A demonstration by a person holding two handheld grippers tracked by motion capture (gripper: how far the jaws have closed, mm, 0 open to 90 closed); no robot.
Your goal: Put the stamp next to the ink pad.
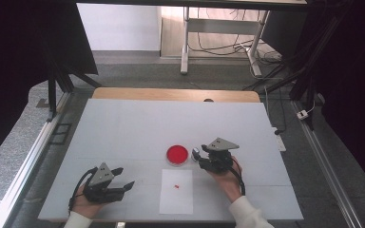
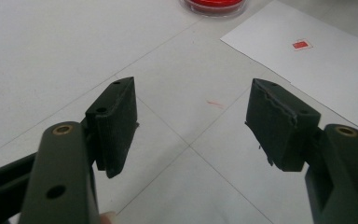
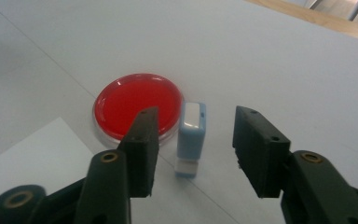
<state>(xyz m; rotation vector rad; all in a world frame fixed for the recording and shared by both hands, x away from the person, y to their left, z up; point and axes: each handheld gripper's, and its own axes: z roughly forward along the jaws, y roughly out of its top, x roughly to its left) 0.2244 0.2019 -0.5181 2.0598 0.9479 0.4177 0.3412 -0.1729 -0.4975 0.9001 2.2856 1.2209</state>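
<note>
From the high view, the person is resting both hands on the white table (image 1: 123, 123). The left gripper (image 1: 123, 186) is sitting at the near left with its jaws spread and nothing between them. The right gripper (image 1: 200, 159) is hovering just right of the red ink pad (image 1: 177, 155), with the small stamp (image 1: 196, 153) lying at its tips. Near the person, a sheet of paper (image 1: 176, 199) is already carrying a small red mark (image 1: 177, 185) (so one print looks done).

In the left gripper view, the jaws are standing wide apart over bare table, pointing toward the paper (image 2: 335, 70) and its red mark (image 2: 300, 44), with the ink pad (image 2: 213, 5) at the far edge.

In the right gripper view, the jaws are standing open on either side of the pale blue stamp (image 3: 191, 135), not pressing it; it is lying flat on the table, just beside the ink pad (image 3: 137, 102). Judging from this, the stamping looks finished and the stamp set down; only drawing the right hand clear seems left.
</note>
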